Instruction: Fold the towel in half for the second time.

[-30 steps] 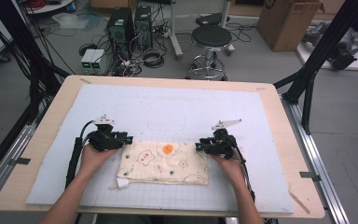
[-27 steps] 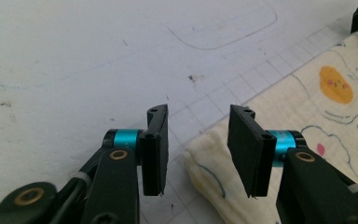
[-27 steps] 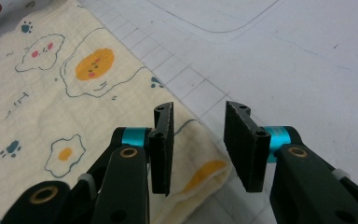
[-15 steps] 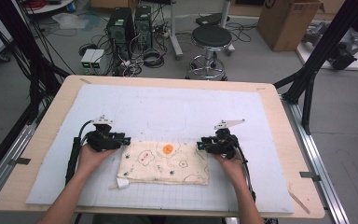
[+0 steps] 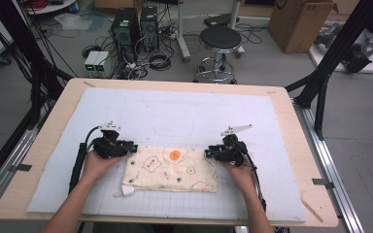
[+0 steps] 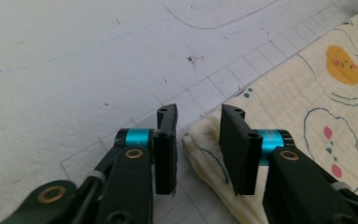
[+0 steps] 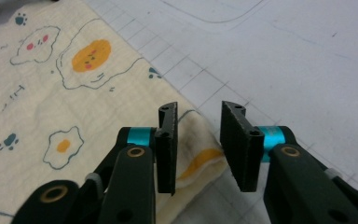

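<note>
- Lying flat on the white gridded mat (image 5: 175, 116) of the surface (image 5: 296, 126), near its front edge: folded cream cloth (image 5: 172, 170) printed with fried eggs; orange egg print facing up at the far edge
- Straddling the cloth's far-left corner: left tongs (image 6: 198, 140); jaws just been closing, corner between them, pads not yet pressing it
- Straddling the far-right corner: right tongs (image 7: 198, 140); jaws just been closing too, gap showing beside the fabric
- Gripping a tool at each end of the cloth: both hands
</note>
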The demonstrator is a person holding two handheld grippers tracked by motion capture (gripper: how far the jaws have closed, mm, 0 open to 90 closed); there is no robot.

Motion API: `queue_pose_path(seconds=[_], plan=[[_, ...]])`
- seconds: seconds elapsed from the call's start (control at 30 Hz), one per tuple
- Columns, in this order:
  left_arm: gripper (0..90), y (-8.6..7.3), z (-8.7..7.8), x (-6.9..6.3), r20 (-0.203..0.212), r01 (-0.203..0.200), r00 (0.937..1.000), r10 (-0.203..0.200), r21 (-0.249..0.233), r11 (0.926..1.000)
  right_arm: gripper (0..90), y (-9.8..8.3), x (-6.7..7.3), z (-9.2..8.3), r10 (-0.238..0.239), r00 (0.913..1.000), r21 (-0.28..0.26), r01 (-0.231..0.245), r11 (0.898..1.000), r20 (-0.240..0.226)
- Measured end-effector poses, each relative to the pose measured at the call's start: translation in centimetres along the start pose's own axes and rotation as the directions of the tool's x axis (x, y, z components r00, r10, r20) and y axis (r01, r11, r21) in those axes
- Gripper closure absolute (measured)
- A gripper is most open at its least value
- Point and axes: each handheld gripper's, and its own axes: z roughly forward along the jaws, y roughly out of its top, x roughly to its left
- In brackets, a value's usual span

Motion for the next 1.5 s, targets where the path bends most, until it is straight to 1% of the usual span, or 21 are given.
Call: queue_pose_path(seconds=[0.07,0.17,0.2,0.23,0.3,0.4,0.43,0.5,0.6,0.77,0.87,0.97,1.0,1.07,1.13,1.2,1.23,1.3,1.37,1.43,1.5], plan=[[74.1,0.0,0.0,0.0,-0.006,-0.008,1.0,0.008,0.002,1.0,74.4,0.0,0.1,0.2,-0.008,1.0,0.013,0.008,1.0,0.001],[80.5,0.0,0.0,0.0,0.003,-0.013,0.9999,0.013,0.005,0.9999,83.0,0.0,0.3,0.2,-0.024,0.9997,0.025,0.024,0.999,-0.01],[82.6,0.0,0.0,-0.1,0.005,-0.008,1.0,0.008,0.002,1.0,84.4,0.1,0.3,0.2,-0.026,0.9996,0.026,0.027,0.999,-0.012],[83.3,0.0,0.0,-0.1,0.001,-0.009,1.0,0.009,0.002,1.0,85.0,0.1,0.3,0.2,-0.035,0.9993,0.027,0.035,0.999,-0.013],[84.2,0.1,-0.1,-0.1,-0.005,-0.022,0.9997,0.022,0.0,0.9998,85.6,0.2,0.3,0.1,-0.033,0.9993,0.024,0.033,0.999,-0.017],[84.9,0.2,-0.2,0.0,-0.013,-0.007,0.9999,0.007,-0.023,0.9997,85.9,0.5,0.1,0.0,-0.034,0.9992,0.027,0.034,0.999,-0.021],[85.0,0.2,-0.2,0.0,-0.015,0.006,0.9999,-0.007,-0.04,0.9992,85.9,0.6,0.0,0.0,-0.039,0.999,0.029,0.04,0.999,-0.019],[85.1,0.3,-0.3,0.2,-0.02,0.018,0.9996,-0.019,-0.06,0.998,85.9,1.0,-0.1,-0.1,-0.042,0.999,0.02,0.042,0.999,-0.016],[85.3,0.5,-0.4,0.3,-0.031,0.035,0.9988,-0.038,-0.091,0.9953,85.9,1.6,-0.4,-0.3,-0.034,0.9994,0.017,0.034,0.999,-0.01],[85.5,0.9,-0.4,0.8,-0.045,0.06,0.9968,-0.067,-0.124,0.9904,85.9,2.6,-1.3,-0.5,0.001,0.9999,-0.019,-0.001,1.0,-0.013],[85.5,1.6,-0.2,0.9,-0.067,0.064,0.9951,-0.073,-0.13,0.9894,85.9,3.2,-1.7,-0.3,0.006,1.0,-0.025,-0.006,1.0,-0.001],[85.5,2.5,-0.3,1.2,-0.072,0.079,0.9933,-0.09,-0.147,0.9859,85.9,3.7,-2.1,-0.2,0.019,0.9998,-0.031,-0.018,0.999,0.01],[85.5,2.8,-0.3,1.3,-0.075,0.079,0.993,-0.092,-0.151,0.9853,85.9,3.8,-2.3,-0.3,0.036,0.9994,-0.037,-0.036,0.999,0.005],[85.5,3.1,-0.4,1.5,-0.076,0.094,0.9912,-0.108,-0.176,0.98,85.9,3.9,-2.8,-0.3,0.058,0.9983,-0.069,-0.058,0.996,0.001],[85.5,3.1,-0.4,1.8,-0.06,0.135,0.9869,-0.15,-0.207,0.969,85.9,4.1,-3.0,-0.4,0.079,0.9969,-0.089,-0.079,0.993,-0.005],[85.5,3.1,-0.3,2.0,-0.068,0.137,0.9858,-0.154,-0.203,0.9696,85.9,4.3,-3.3,-0.3,0.079,0.9968,-0.102,-0.079,0.992,-0.004],[85.5,3.0,-0.1,2.0,-0.077,0.131,0.986,-0.148,-0.193,0.9725,85.9,4.4,-3.3,-0.2,0.089,0.996,-0.101,-0.089,0.991,-0.006],[85.5,2.9,0.1,2.0,-0.084,0.125,0.9863,-0.142,-0.182,0.9753,85.9,4.3,-3.5,0.1,0.1,0.995,-0.1,-0.099,0.99,-0.003],[85.5,2.9,0.2,2.0,-0.082,0.128,0.986,-0.145,-0.183,0.9747,85.9,4.1,-3.6,0.4,0.116,0.9932,-0.087,-0.116,0.989,-0.003],[85.5,2.9,0.2,2.0,-0.084,0.127,0.986,-0.144,-0.183,0.9749,85.9,3.9,-3.8,0.6,0.134,0.991,-0.087,-0.134,0.987,-0.009],[85.5,2.9,0.2,1.9,-0.09,0.118,0.9867,-0.135,-0.178,0.977,85.9,3.9,-3.9,0.7,0.139,0.9902,-0.089,-0.14,0.986,-0.01]])
